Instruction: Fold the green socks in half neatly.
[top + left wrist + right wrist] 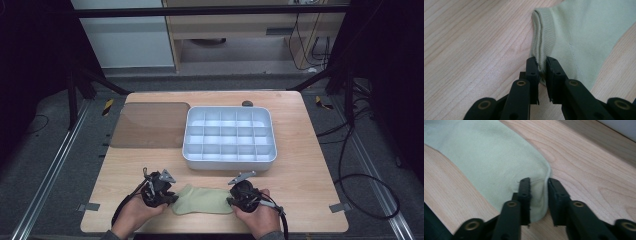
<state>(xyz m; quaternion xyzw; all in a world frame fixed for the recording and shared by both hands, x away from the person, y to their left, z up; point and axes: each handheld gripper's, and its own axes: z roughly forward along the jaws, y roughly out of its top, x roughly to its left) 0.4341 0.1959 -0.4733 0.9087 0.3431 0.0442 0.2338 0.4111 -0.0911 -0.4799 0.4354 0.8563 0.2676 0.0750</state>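
Note:
A pale green sock (202,200) lies flat near the table's front edge, between my two grippers. My left gripper (172,199) is at its left end. In the left gripper view the jaws (542,62) are pinched on the ribbed cuff edge of the sock (574,30). At the sock's right end is my right gripper (231,202). The right gripper view shows its jaws (539,182) closed around the rounded toe of the sock (486,157), with bunched fabric between the pads. A hand holds each gripper from below.
A white tray (190,150) divided into several small compartments sits at mid-table, just beyond the sock. A brown translucent lid (150,125) lies flat to its left. A small dark object (247,103) rests behind the tray. The table's front edge is close under the hands.

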